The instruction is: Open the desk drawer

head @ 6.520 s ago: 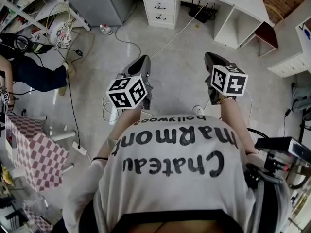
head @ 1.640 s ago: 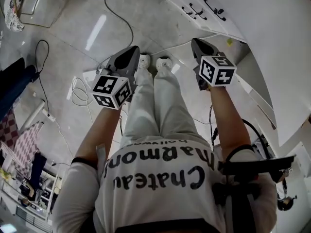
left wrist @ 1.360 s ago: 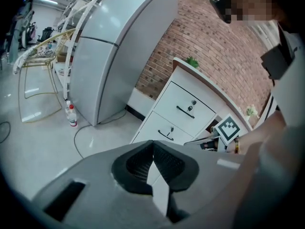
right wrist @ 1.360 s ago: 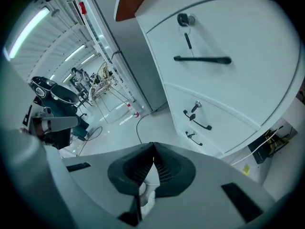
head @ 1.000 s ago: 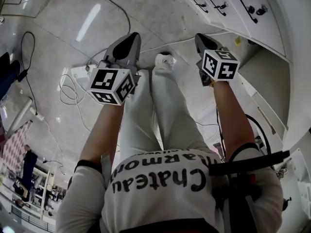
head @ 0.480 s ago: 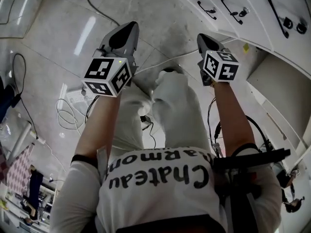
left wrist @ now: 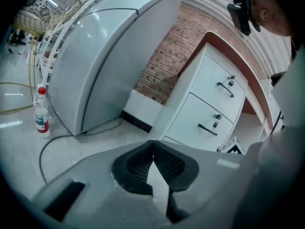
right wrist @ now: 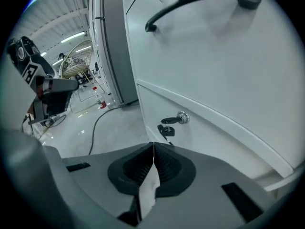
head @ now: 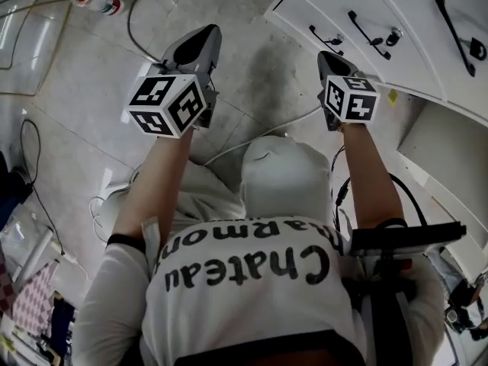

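The desk drawer [right wrist: 214,56] stands just ahead of the right gripper [right wrist: 153,149], whose jaws are pressed together, empty (left gripper [left wrist: 153,147] likewise). Expect a rigid, light-sliding front; grasp the black bar handle [right wrist: 181,5] at mid-span.

Smooth satin-white drawer fronts [head: 404,21], glossy tiled floor [head: 84,75]

Light was bright, even and cool. Ceiling lamps glared off the glossy floor [head: 76,90] at ten o'clock in the head view. Both gripper views bowed strongly, darkening to black round the edges.
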{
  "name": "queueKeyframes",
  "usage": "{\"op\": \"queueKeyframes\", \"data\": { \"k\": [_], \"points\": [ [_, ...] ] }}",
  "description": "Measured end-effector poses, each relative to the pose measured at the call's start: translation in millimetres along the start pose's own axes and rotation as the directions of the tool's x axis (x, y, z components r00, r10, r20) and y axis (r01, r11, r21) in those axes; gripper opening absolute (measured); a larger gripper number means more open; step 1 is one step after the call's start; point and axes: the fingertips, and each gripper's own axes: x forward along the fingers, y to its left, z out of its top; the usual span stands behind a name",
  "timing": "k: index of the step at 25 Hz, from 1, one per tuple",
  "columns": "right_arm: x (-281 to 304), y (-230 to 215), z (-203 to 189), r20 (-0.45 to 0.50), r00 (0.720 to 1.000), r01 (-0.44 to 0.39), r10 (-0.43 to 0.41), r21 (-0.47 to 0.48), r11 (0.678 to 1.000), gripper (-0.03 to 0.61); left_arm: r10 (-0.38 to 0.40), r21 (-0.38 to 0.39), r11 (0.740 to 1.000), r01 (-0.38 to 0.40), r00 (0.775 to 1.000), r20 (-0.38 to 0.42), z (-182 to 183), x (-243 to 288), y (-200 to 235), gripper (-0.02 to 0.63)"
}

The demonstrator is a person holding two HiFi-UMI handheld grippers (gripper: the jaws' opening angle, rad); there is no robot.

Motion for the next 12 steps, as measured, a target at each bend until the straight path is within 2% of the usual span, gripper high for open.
{"op": "queueKeyframes", "data": {
  "k": [5,12],
  "points": [
    [8.8,-19.7,-0.9,-0.038,0.997,0.068,-0.074,-0.134,0.989,0.015,-0.005,0.035,0.999,0.006,0.999,-0.042,-2.5,-9.4,0.6,0.015],
    [23.7,-25.0,-1.0,-0.099,0.985,0.099,-0.140,-0.339,0.936,0.015,0.031,-0.015,0.999,-0.032,0.997,-0.065,-30.7,-15.0,13.9,0.015]
  ]
}}
